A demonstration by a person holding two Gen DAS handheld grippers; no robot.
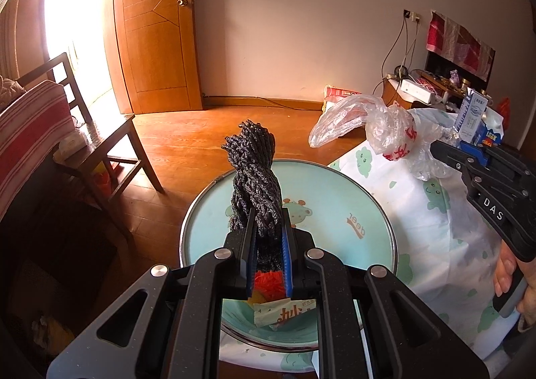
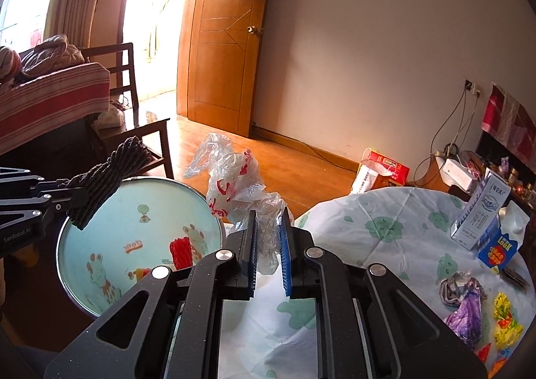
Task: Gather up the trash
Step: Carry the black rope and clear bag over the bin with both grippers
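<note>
- Clamping a twisted hank of dark, rough rope (image 1: 256, 184), the left gripper (image 1: 268, 255) holds it upright between closed jaws, above the round basin (image 1: 368, 211) beside the table's left edge.
- Crinkled clear plastic bag (image 2: 241, 191) with red print stands pinched in the right gripper (image 2: 269, 256), jaws closed on it, over the table's (image 2: 335, 231) left edge.
- Only the right wrist view shows a red ribbed piece (image 2: 181, 251) in the basin, cartons (image 2: 482, 218) at the far right edge and crumpled foil wrappers (image 2: 469, 305).
</note>
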